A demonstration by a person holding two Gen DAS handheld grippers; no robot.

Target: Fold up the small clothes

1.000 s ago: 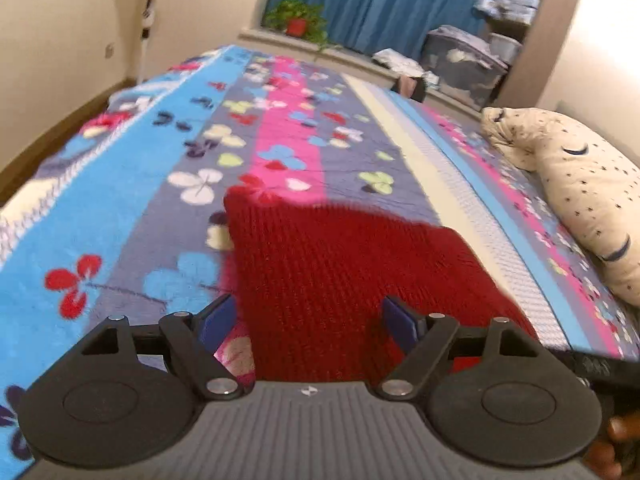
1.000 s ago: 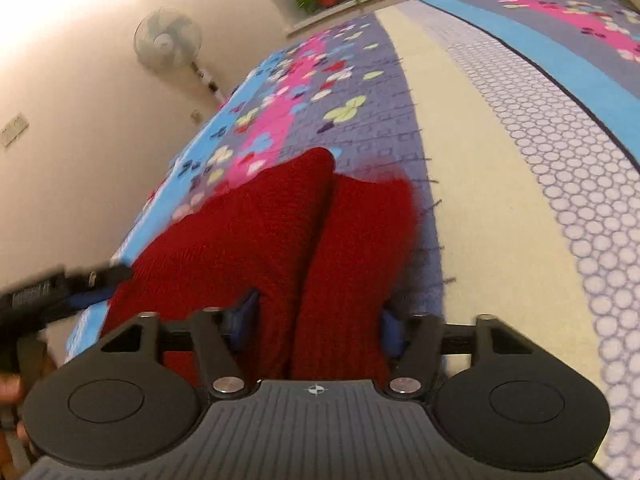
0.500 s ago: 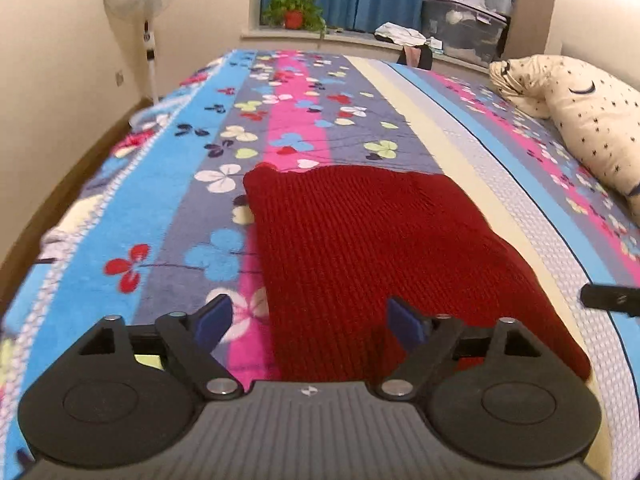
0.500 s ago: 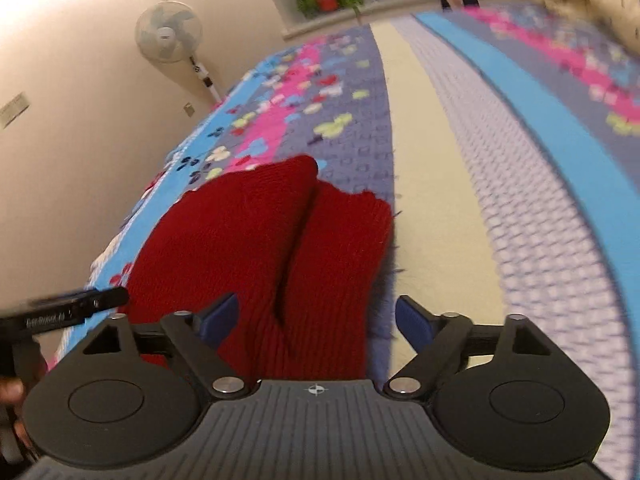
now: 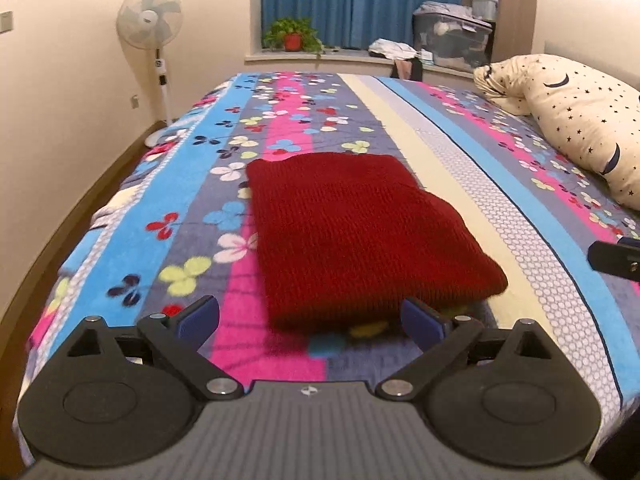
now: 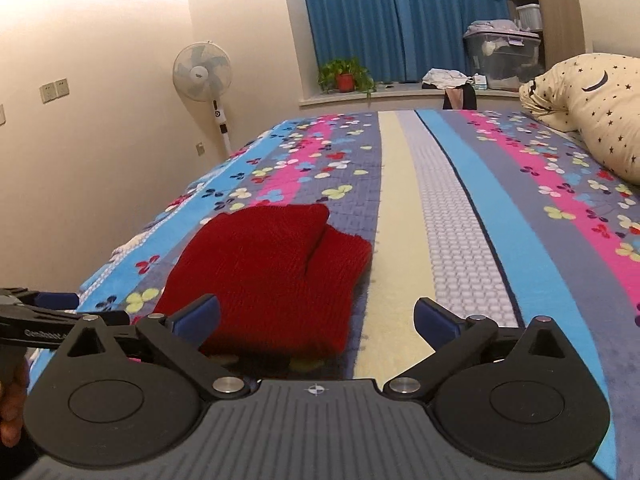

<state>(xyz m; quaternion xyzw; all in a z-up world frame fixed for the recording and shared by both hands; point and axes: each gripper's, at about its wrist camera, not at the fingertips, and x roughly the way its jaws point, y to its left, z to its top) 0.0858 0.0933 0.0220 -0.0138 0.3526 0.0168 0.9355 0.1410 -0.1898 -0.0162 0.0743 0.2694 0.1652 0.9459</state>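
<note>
— Sweater (image 5: 360, 236), red knit, lies folded on the bed (image 5: 452, 148), toward its left edge. Bedding runs clear from it to the far end and across to the pillow (image 5: 580, 120).

— Changed since a second ago?

— Both grippers have backed off and risen; the sweater sat between their fingers then.

— Their state?

— Left gripper (image 5: 310, 316) jaws are opening, wide, nothing between them, short of the sweater's near edge. Right gripper (image 6: 316, 318) jaws opening too, released, near its right corner.
</note>
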